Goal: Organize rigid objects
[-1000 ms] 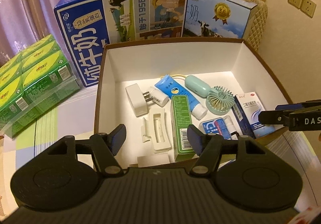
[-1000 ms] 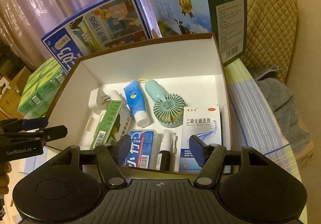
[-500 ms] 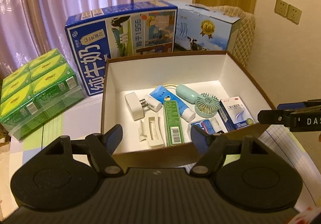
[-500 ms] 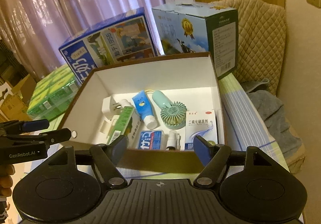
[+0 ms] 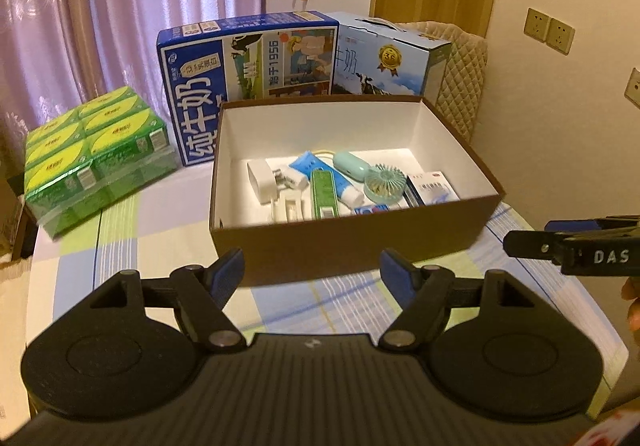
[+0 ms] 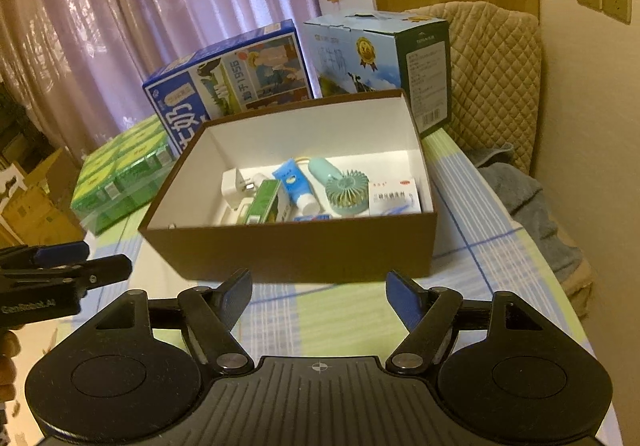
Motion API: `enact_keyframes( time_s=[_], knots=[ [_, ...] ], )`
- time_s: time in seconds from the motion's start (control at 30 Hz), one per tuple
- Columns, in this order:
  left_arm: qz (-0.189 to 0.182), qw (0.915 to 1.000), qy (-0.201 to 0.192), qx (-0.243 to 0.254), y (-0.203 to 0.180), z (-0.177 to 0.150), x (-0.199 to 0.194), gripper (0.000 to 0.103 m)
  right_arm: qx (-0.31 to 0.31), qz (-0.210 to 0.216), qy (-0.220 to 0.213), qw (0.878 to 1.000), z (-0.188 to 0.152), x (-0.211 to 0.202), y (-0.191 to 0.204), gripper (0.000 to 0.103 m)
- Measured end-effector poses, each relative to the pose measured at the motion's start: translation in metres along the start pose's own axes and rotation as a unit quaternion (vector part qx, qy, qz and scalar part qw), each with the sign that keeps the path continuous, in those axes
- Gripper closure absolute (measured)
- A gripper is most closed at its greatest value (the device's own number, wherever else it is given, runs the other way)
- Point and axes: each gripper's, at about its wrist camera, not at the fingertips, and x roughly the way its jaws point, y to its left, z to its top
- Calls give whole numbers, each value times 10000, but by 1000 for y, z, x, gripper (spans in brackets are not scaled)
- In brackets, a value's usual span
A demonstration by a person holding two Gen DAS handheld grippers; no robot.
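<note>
One brown cardboard box (image 5: 352, 242) with a white inside stands open on the checked tablecloth (image 5: 132, 242), and the task's rigid objects lie on its floor. Counted from the left wrist view: one white plug adapter (image 5: 261, 182), one white plastic holder (image 5: 289, 209) just in front of it, one green carton (image 5: 324, 195), one blue tube with a white cap (image 5: 320, 175), one mint handheld fan (image 5: 374, 180), one white-and-blue medicine box (image 5: 434, 188) near the right wall, and one small blue-and-red pack (image 5: 372, 209) half hidden by the front wall. More may lie behind that wall; I cannot tell. Behind the box stand two milk cartons, a dark blue one (image 5: 248, 82) and a pale blue one with a gold seal (image 5: 384, 60). To the left sits one shrink-wrapped block of green packs (image 5: 94, 154), several packs in it, too stacked to count surely. Both tools hang in front of the box, apart from it and above the cloth. The left gripper (image 5: 312, 272) has its jaws spread wide with nothing between them, and the right gripper (image 6: 319, 296) likewise stands parted and empty; each has just been opening further. The table is covered in a cloth of pale green, blue and white squares. Pink curtains (image 5: 112, 14) fill the back left, a quilted beige chair back (image 6: 492, 74) stands at the right, a grey towel (image 6: 520, 190) lies beside it, and two wall sockets (image 5: 548, 30) sit on the cream wall.
</note>
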Motion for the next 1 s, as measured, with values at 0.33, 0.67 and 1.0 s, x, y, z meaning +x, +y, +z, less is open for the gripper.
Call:
enact_keyframes(
  time_s=[0.33, 0.67, 1.0],
  knots=[
    [108, 9994, 81, -330, -19, -39, -43, 32, -230, 103, -108, 9996, -31, -35, 7, 32],
    [335, 9976, 151, -590, -53, -74, -79, 32, -490, 359, 21, 9982, -62, -73, -5, 32],
    [302, 9974, 267, -592, -99, -108, -112, 32, -547, 620, 266, 9962, -98, -111, -23, 32]
  ],
)
